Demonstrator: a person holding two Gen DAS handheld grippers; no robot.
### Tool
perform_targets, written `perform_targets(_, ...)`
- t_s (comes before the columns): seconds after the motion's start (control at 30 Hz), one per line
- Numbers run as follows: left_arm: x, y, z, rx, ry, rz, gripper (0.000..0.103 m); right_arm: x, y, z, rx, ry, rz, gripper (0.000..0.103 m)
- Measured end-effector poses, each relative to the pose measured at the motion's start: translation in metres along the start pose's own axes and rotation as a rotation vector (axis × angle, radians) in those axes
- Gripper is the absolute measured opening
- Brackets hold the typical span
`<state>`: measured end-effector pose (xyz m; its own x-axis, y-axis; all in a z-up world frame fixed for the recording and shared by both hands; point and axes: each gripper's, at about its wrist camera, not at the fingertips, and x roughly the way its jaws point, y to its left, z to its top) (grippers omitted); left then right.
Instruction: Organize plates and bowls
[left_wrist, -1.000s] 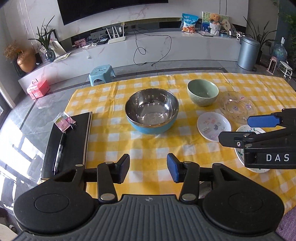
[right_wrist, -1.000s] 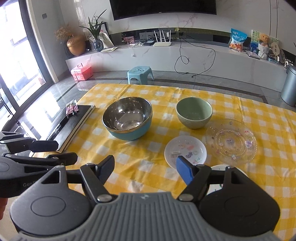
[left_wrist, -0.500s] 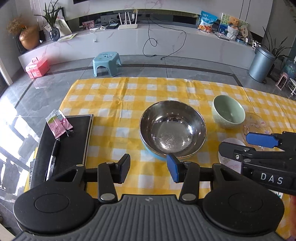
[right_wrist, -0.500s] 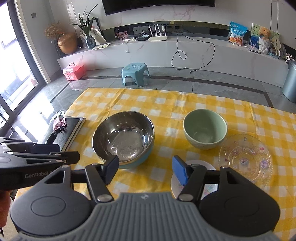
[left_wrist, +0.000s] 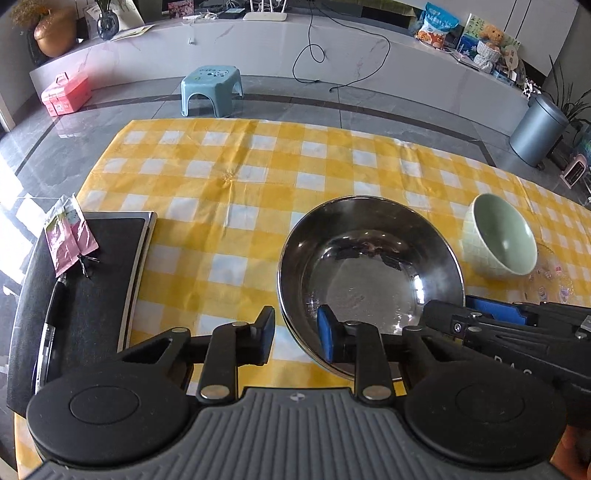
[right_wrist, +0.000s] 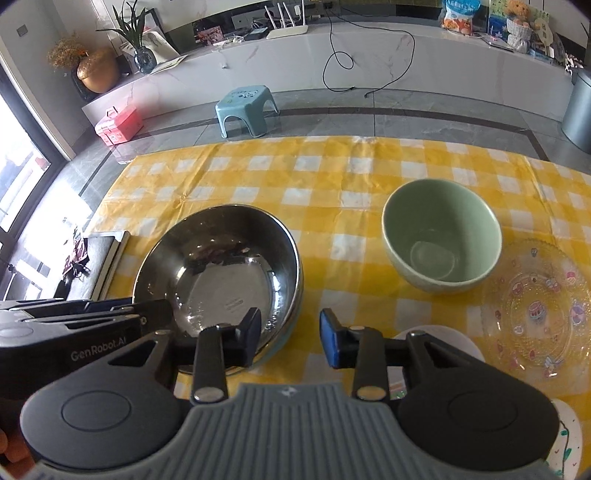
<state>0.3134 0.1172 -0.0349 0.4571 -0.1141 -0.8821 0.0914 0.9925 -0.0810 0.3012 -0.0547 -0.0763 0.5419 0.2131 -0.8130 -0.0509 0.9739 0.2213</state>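
Here both grippers straddle opposite sides of the steel bowl (left_wrist: 369, 280), which stands on the yellow checked tablecloth (left_wrist: 236, 177) left of the green bowl (right_wrist: 441, 240). The left gripper (left_wrist: 295, 334) has its jaws closing with the bowl's near-left rim between them: the black finger is outside the wall, the blue pad (left_wrist: 327, 338) inside the basin. The pads do not yet appear to press on the metal. The right gripper (right_wrist: 290, 338) also has its jaws closing, with the bowl's near-right rim between them, black finger inside and blue pad (right_wrist: 330, 343) outside over the cloth; a clear gap remains there too. The step in hand is judged to be a two-sided grasp of the steel bowl, probably to lift it as the base of a stack. The next move calls for both pairs of pads to seat firmly on the thin rim before any lift, and for the two hands to rise together so that the bowl stays level. The clear patterned plate (right_wrist: 535, 310) and a small white plate (right_wrist: 443, 339) lie to the right, apart from the steel bowl. A black notebook (left_wrist: 85, 295) rests at the left table edge.
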Motion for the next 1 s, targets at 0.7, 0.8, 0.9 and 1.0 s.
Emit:
perform_targets(0.7, -0.031, -0.009, -0.014, 0.019, -0.003, 0.015, 0.013, -0.012, 0.002, -0.015, 0.029, 0.012, 0.026, 0.013)
perform_targets(0.8, -0.055, -0.014, -0.026, 0.034, -0.02, 0.031, 0.012, -0.033, 0.002, -0.029, 0.036, 0.01, 0.048, 0.013)
perform_targets(0.9, -0.08, -0.022, -0.04, 0.055, -0.032, 0.052, 0.012, -0.06, 0.004, -0.045, 0.025, -0.005, 0.058, 0.013)
perform_targets(1.0, -0.101, -0.028, -0.052, 0.07, -0.022, 0.059, 0.012, -0.086, 0.004, -0.06, 0.014, -0.006, 0.079, 0.013)
